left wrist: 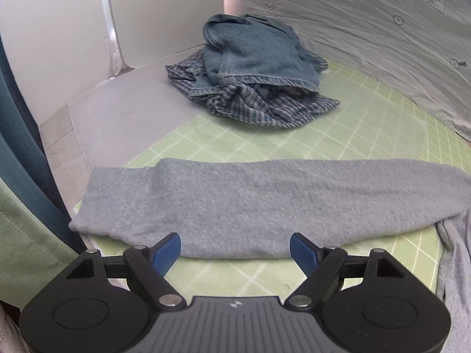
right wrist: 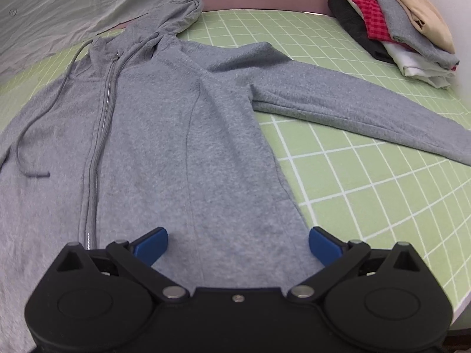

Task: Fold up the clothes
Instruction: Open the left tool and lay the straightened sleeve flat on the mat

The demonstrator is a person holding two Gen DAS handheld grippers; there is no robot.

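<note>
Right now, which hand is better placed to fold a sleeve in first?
Probably left: the left gripper has open fingers right at one grey sleeve, while the right gripper hovers over the hoodie's body.

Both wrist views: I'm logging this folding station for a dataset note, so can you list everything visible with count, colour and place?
Hoodie: one, grey, zipped, spread flat on the mat, sleeves stretched out to both sides.
Left sleeve: lying across the mat in front of the left claw.
Cutting mat: one, green with white grid, covering the table.
Unfolded pile: blue denim garment on top of a blue plaid one, far side of the mat.
Folded stack: several garments, black, white, red, grey, beige, far right corner.
Backdrop sheet: pale grey, behind the table.
Left claw: black with blue pads, open, empty.
Right claw: same, open over the hoodie's hem area.
</note>
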